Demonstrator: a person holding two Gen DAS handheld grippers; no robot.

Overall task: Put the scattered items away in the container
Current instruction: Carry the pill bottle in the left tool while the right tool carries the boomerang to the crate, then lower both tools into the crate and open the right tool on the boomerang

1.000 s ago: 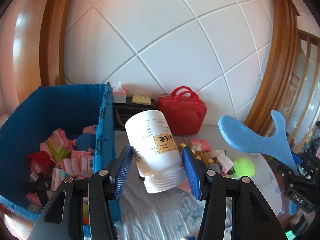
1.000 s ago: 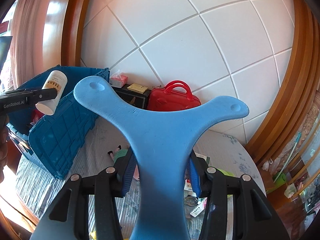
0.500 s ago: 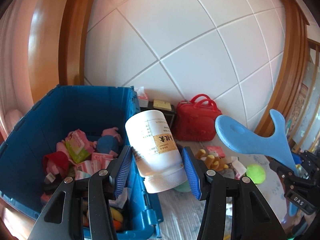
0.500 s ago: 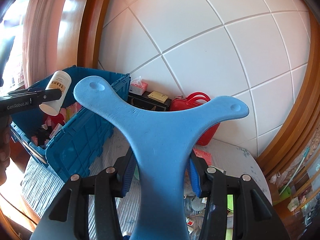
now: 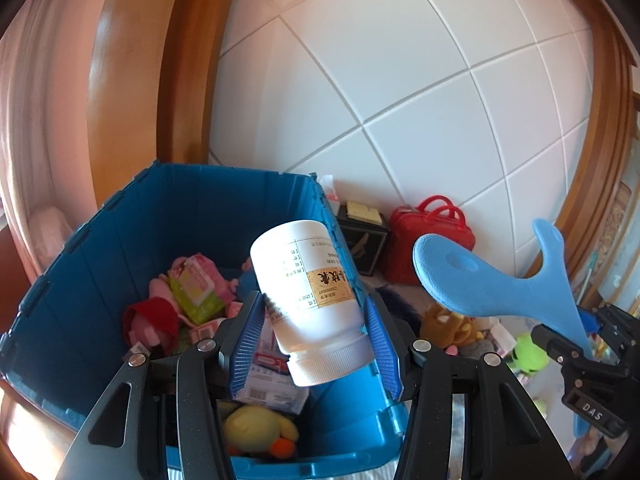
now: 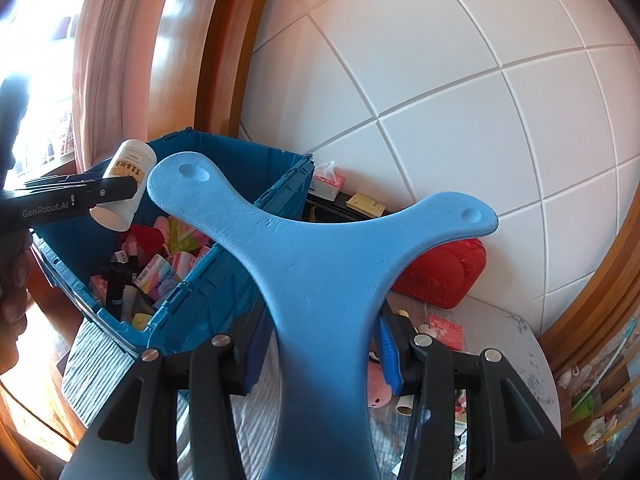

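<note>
The blue crate (image 5: 100, 264) is sitting by the tiled wall, holding pink packets, plush toys and a yellow duck (image 5: 256, 426). The left gripper (image 5: 312, 344) is clamping a white bottle (image 5: 308, 292) above it; the right gripper (image 6: 320, 356) is gripping a blue boomerang (image 6: 320, 264) beside it.

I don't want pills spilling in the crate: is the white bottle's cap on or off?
On. The white bottle hangs tilted, cap end down, in the left hand-held gripper with its ribbed white cap in place.
</note>
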